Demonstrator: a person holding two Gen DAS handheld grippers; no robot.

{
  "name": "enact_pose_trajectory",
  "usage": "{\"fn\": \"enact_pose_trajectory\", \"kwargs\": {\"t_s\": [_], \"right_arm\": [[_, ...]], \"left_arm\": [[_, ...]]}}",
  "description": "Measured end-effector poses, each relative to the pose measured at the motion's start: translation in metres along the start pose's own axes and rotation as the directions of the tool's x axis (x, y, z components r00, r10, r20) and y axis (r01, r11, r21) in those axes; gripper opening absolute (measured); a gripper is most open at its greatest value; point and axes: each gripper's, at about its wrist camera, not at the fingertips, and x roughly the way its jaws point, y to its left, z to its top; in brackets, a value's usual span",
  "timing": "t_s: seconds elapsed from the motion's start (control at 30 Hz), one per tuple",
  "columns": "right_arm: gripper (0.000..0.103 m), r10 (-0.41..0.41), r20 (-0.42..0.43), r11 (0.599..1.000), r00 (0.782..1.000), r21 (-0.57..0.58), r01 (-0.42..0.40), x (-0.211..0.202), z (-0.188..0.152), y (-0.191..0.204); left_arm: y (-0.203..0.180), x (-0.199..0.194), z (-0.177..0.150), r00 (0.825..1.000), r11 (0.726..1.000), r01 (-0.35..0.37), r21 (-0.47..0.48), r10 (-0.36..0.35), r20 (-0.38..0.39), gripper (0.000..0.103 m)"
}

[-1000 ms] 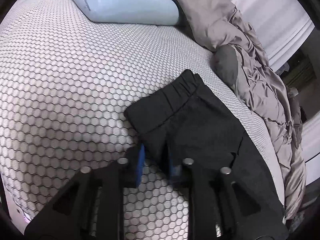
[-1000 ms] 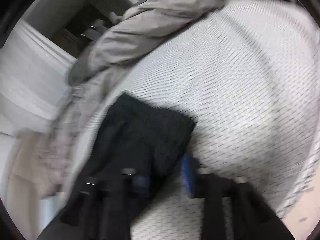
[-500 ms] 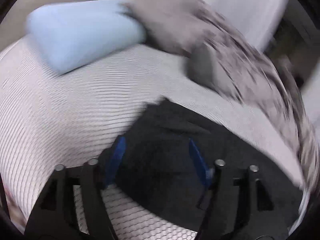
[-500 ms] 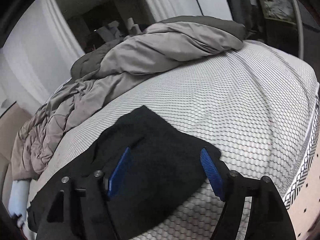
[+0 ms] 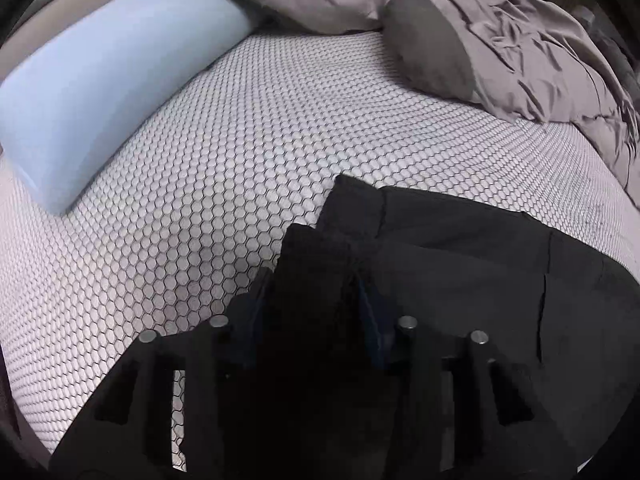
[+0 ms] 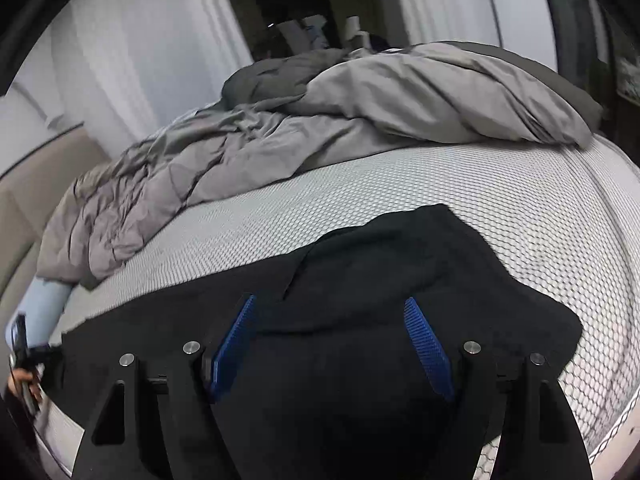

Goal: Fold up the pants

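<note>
- The black pants (image 5: 460, 264) lie flat on the bed (image 5: 240, 152), on its white sheet with a dark honeycomb print, near the side closest to both cameras.
- In the left wrist view the left tool (image 5: 316, 316) sits over a raised, folded corner of the pants; dark cloth fills the gap between its blue pads (image 5: 370, 320).
- Its jaws are closing, with that fold between them. The pads are half buried in shadow and cloth, so whether they already press on it cannot be told for sure; the cloth stands up between them as if pinched.
- In the right wrist view the right tool (image 6: 332, 336) hangs over the other end of the pants (image 6: 380, 280), its blue pads (image 6: 424, 336) spread wide.
- Its jaws are opening; the cloth lies under and between them, and the pads do not press on it, so this tool is released.
- A pale blue pillow (image 5: 100, 96) lies at the head of the bed, well apart from the pants.
- A crumpled grey duvet (image 6: 320, 120) is heaped along the far side of the bed, apart from the pants.
- A grey cushion (image 5: 428, 48) rests against that duvet.
- At the left edge of the right wrist view a hand (image 6: 20, 384) grips the other tool's handle.
</note>
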Motion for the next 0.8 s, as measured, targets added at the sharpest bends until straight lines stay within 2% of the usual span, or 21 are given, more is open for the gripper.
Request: {"fn": "enact_pose_trajectory", "kwargs": {"t_s": [0.03,0.13,0.3,0.4,0.43,0.5,0.53,0.57,0.63,0.7,0.77,0.8], "right_arm": [[0.077,-0.004,0.001,1.000,1.000,-0.003,0.004,0.002,0.001,0.001],[0.077,-0.010,0.007,1.000,1.000,0.018,0.010,0.002,0.002,-0.004],[0.077,-0.028,0.020,0.997,0.999,0.074,0.026,-0.003,0.004,-0.023],[0.077,-0.058,0.016,0.996,0.998,0.074,0.056,-0.005,0.003,-0.031],[0.077,-0.064,0.013,0.995,0.998,0.077,0.063,-0.006,0.003,-0.034],[0.077,-0.080,0.009,0.993,0.997,0.087,0.079,-0.006,0.003,-0.041],[0.077,-0.084,0.008,0.992,0.996,0.092,0.083,-0.006,0.003,-0.043],[0.077,-0.089,0.006,0.991,0.996,0.100,0.088,-0.007,0.003,-0.047],[0.077,-0.090,0.008,0.989,0.996,0.117,0.089,-0.009,0.003,-0.052],[0.077,-0.092,0.015,0.988,0.996,0.126,0.090,-0.012,0.004,-0.056],[0.079,-0.094,0.018,0.988,0.995,0.127,0.091,-0.015,0.004,-0.059],[0.081,-0.096,0.019,0.987,0.995,0.130,0.093,-0.016,0.003,-0.062]], "left_arm": [[-0.004,-0.004,-0.002,1.000,1.000,-0.006,0.020,0.005,0.020,0.029],[-0.012,-0.031,-0.007,0.992,0.997,-0.042,0.059,0.035,0.120,0.027],[-0.004,-0.088,0.016,0.958,0.998,0.064,-0.019,-0.056,0.280,0.027],[-0.008,-0.110,0.045,0.944,0.997,0.074,-0.014,-0.065,0.325,0.027],[-0.009,-0.110,0.054,0.945,0.998,0.054,-0.011,-0.048,0.324,0.027],[-0.011,-0.085,0.070,0.968,1.000,0.001,-0.012,0.002,0.253,0.032],[-0.013,-0.060,0.075,0.986,0.999,-0.044,0.005,0.043,0.162,0.034],[-0.012,-0.039,0.073,0.994,0.998,-0.067,0.009,0.066,0.088,0.034],[-0.010,-0.007,0.060,0.997,0.997,-0.074,-0.008,0.074,-0.036,0.034],[-0.003,-0.005,0.045,0.999,0.998,-0.050,-0.048,0.049,-0.016,0.039],[0.007,-0.016,0.036,1.000,0.994,-0.016,-0.105,0.017,0.001,0.048],[0.013,-0.025,0.030,1.000,0.991,0.002,-0.136,-0.001,0.007,0.048]]}}
